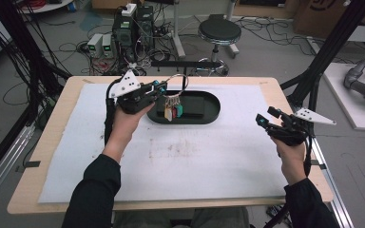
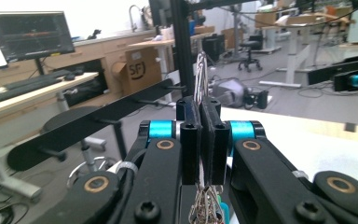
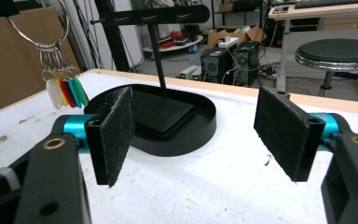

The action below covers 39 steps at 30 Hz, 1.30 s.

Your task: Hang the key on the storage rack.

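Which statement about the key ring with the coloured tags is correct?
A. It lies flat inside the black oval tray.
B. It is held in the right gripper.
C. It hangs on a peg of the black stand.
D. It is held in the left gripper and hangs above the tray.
D: the left gripper is shut on the key ring, and its coloured tags hang free over the black oval tray; the right gripper is open and holds nothing.

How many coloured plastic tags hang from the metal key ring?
4: white, red, yellow and green plastic tags hang side by side under the large metal key ring held in the left gripper; others may be hidden.
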Each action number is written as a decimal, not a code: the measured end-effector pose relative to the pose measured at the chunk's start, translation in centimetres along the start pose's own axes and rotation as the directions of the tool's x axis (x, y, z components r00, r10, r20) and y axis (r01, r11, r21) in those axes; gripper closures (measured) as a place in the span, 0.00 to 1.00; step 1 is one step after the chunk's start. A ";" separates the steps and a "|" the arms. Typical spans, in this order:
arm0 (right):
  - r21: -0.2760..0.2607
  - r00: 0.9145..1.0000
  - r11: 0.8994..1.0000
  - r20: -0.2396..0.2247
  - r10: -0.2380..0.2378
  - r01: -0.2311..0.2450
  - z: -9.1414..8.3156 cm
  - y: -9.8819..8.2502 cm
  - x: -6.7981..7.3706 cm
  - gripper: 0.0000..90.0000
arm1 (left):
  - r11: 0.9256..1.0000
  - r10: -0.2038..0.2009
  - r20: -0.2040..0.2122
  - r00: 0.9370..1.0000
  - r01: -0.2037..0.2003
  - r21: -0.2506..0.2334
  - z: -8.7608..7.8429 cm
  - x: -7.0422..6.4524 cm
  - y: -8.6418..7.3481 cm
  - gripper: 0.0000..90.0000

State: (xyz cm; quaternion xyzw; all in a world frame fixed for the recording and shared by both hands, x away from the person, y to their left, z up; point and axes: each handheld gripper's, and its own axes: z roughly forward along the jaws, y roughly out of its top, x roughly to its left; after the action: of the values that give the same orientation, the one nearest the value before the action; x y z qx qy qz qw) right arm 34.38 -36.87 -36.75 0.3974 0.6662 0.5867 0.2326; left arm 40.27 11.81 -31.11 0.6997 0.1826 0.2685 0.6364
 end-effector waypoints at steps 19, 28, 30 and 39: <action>0.015 1.000 1.000 0.015 0.015 -0.015 0.2 -0.4 -0.2 0.33 | 0.997 -0.044 -0.129 0.991 0.050 0.050 0.6 3.3 -1.4 0.96; 0.024 1.000 1.000 0.004 0.008 -0.008 0.4 -0.4 -0.1 0.35 | 0.992 -0.090 -0.191 0.977 0.104 0.065 1.4 4.7 -2.8 0.96; 0.026 1.000 1.000 -0.006 0.001 -0.001 0.5 -0.4 -0.1 0.36 | 0.991 -0.097 -0.199 0.975 0.113 0.070 1.5 4.9 -3.1 0.96; 0.032 1.000 0.999 -0.005 0.001 -0.001 0.5 -0.5 0.0 0.36 | 0.985 -0.148 -0.229 0.962 0.165 0.055 1.9 5.7 -4.0 0.96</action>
State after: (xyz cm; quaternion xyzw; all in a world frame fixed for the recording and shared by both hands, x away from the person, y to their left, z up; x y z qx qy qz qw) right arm 34.71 -36.57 -37.33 0.3997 0.6759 0.5772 0.2241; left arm 46.24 14.19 -34.30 0.6713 0.3178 0.2877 0.6046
